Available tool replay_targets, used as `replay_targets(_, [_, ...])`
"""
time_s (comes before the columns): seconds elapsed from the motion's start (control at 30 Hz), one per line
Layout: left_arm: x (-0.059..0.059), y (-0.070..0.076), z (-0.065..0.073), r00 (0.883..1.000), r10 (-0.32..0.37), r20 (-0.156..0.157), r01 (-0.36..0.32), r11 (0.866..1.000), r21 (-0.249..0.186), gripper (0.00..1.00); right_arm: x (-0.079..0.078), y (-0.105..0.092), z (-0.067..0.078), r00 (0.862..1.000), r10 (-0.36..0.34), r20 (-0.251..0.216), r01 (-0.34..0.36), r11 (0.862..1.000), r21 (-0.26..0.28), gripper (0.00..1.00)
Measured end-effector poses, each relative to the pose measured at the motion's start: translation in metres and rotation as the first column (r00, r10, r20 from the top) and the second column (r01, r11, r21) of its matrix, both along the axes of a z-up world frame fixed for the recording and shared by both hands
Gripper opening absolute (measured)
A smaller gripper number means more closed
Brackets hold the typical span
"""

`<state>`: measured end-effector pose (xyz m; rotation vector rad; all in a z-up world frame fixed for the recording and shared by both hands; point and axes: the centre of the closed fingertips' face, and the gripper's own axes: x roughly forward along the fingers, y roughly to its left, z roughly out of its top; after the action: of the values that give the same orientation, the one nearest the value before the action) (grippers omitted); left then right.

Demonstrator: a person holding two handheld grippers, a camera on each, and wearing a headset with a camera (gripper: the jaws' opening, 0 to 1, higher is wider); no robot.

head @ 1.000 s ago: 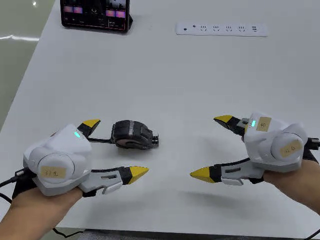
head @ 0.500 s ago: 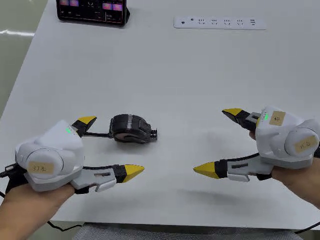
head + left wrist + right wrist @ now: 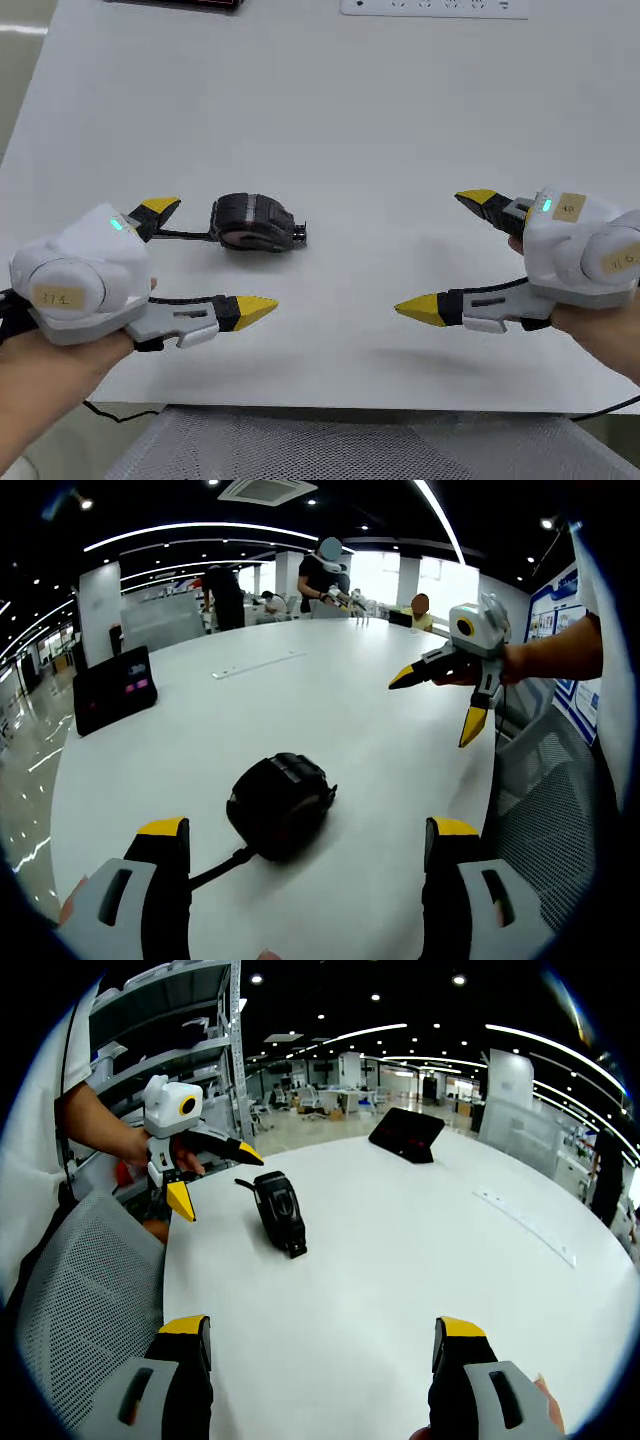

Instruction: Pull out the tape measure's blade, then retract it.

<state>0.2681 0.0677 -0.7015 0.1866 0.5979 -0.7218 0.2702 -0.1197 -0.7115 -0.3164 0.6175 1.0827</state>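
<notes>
head view: tape measure (image 3: 255, 222) lies on the desk (image 3: 350, 130) just ahead of the left gripper (image 3: 215, 257), jaws wide apart and empty; right gripper (image 3: 440, 253), well apart from it, also gapes empty.

The smooth white table (image 3: 360, 150) carries a black rounded tape measure (image 3: 252, 221) left of centre in the head view, with a thin dark cord (image 3: 190, 236) trailing from its left side. A long white power strip (image 3: 433, 8) lies at the top edge. A dark slanted screen (image 3: 112, 688) stands at the upper left.
</notes>
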Motion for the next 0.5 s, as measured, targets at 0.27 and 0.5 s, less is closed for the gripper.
replay_targets(0.27, [-0.002,0.0,0.001,1.0,0.001,-0.002,-0.001,1.0,-0.006,0.95,-0.003,-0.008,0.004,1.0,-0.015,-0.004,0.015,1.0,0.003,0.91])
replay_targets(0.5, [-0.003,-0.001,0.002,1.0,0.0,0.0,0.0,1.0,-0.008,0.95,-0.001,-0.013,0.004,1.0,-0.028,-0.002,0.028,1.0,0.002,0.9])
